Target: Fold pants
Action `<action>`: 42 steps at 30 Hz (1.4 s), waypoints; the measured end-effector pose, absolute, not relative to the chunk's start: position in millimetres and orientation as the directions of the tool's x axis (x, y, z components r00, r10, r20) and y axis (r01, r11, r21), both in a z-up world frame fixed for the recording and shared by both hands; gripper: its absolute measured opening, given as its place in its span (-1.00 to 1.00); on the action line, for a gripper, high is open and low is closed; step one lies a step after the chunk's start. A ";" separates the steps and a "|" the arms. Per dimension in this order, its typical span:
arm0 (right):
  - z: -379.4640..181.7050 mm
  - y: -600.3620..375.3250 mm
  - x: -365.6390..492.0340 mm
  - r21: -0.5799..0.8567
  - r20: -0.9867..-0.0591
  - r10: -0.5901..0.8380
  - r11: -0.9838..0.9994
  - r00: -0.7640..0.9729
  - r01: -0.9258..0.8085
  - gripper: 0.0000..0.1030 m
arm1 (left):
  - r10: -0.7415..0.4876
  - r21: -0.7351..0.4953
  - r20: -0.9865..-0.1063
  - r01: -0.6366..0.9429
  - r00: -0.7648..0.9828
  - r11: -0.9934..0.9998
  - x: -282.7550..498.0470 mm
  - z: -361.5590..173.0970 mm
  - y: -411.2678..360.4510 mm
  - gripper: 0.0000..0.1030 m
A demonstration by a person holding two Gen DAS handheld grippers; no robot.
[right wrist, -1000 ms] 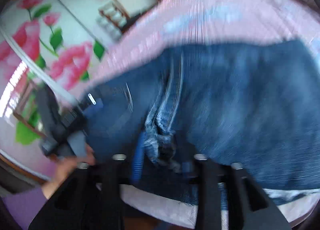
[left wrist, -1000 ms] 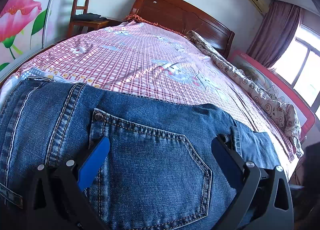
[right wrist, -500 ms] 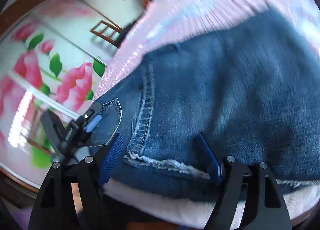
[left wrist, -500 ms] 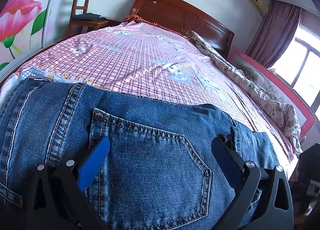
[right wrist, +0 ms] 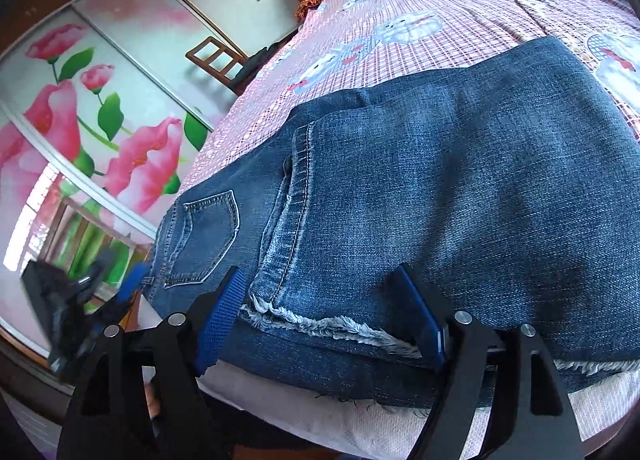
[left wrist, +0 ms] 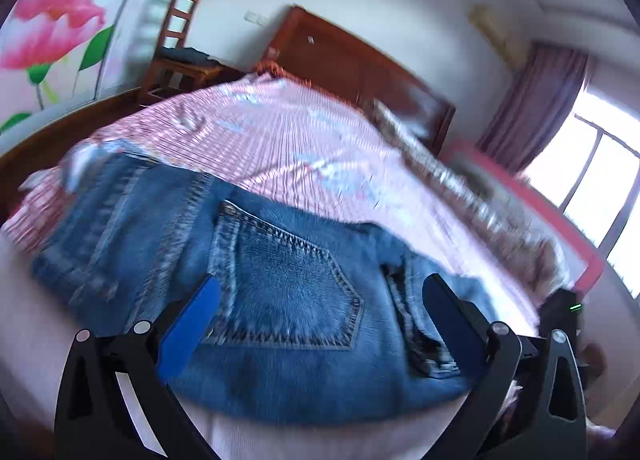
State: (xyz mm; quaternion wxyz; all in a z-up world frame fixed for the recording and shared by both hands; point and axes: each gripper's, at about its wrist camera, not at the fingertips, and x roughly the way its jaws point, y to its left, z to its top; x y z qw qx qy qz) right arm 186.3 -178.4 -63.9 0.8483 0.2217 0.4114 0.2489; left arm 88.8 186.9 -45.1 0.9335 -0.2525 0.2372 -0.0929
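Blue jeans (left wrist: 280,260) lie folded on the pink checked bedsheet (left wrist: 280,132), close to the bed's front edge. Their back pocket (left wrist: 288,292) faces up. My left gripper (left wrist: 322,288) is open and hovers back from the pocket, holding nothing. In the right wrist view the jeans (right wrist: 440,180) show a frayed hem (right wrist: 320,324) along the near edge. My right gripper (right wrist: 320,280) stands open over that hem, its pads apart from the cloth. The left gripper (right wrist: 116,284) appears blurred at the jeans' left end.
A wooden headboard (left wrist: 352,56) and a chair (left wrist: 176,56) stand at the far end. A rolled patterned quilt (left wrist: 460,188) runs along the bed's right side. Flowered wardrobe doors (right wrist: 80,100) are on the left. White mattress edge (right wrist: 360,420) shows below the jeans.
My right gripper has opened and let go of the bunched hem, which now lies flat. My left gripper has drawn back and up from the jeans, still open.
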 end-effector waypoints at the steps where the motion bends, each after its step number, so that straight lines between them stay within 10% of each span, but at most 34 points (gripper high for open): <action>1: -63.9 -175.9 187.3 0.582 -0.588 0.604 0.778 0.538 -0.238 0.47 | -0.297 -0.557 -0.369 0.046 0.881 0.829 77.8 -44.1 196.8 0.96; 9: -65.2 -177.7 185.0 0.583 -0.582 0.608 0.775 0.540 -0.243 0.47 | -0.329 -0.868 -0.293 -0.105 0.898 0.485 58.7 -93.3 266.3 0.96; 31: -64.9 -180.4 178.3 0.588 -0.574 0.610 0.771 0.545 -0.245 0.47 | -0.271 -0.926 -0.352 -0.292 0.896 0.240 103.2 -121.9 273.6 0.95; 33: -65.2 -181.0 178.4 0.589 -0.574 0.611 0.771 0.546 -0.244 0.47 | -0.218 -0.927 -0.354 -0.309 0.909 0.213 103.8 -124.8 273.3 0.73; 37: -64.4 -183.1 179.1 0.602 -0.570 0.615 0.764 0.545 -0.232 0.47 | -0.186 -0.904 -0.425 -0.406 0.886 0.135 95.4 -144.8 276.8 -0.58; 42: -63.4 -191.6 180.6 0.669 -0.527 0.659 0.711 0.536 -0.216 0.54 | -0.194 -0.916 -0.401 -0.389 0.895 0.102 95.6 -147.5 276.6 -0.78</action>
